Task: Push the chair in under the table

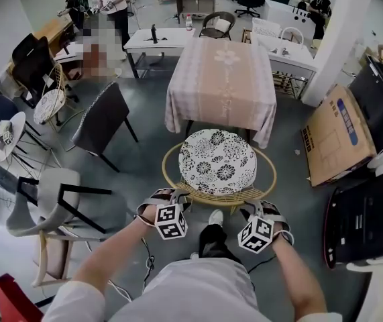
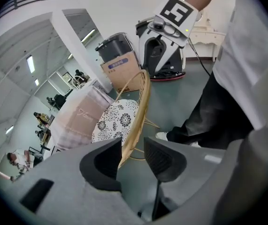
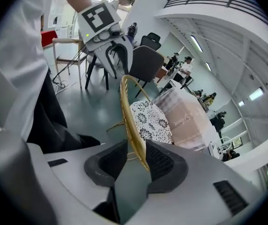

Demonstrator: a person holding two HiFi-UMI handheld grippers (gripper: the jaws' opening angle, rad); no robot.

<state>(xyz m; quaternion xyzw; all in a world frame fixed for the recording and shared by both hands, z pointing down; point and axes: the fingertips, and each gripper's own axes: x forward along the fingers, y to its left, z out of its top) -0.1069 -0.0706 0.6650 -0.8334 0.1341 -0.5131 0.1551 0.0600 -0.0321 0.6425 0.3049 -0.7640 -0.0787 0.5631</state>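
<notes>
Straddling the curved back rim of the round golden rattan chair, the left hand-held gripper has its jaws wide apart; the rim passes between them close to one pad, not pinched. The right hand-held gripper is the same: jaws apart, rim between them, lying along one pad with a gap to the other. In the head view both sit side by side at the near arc of the rim, with the person's dark trouser legs just behind. The black-and-white floral cushion fills the seat. The chair's far edge is just at the hanging hem of the desk draped in pink patterned cloth; most of the seat lies out in front.
</notes>
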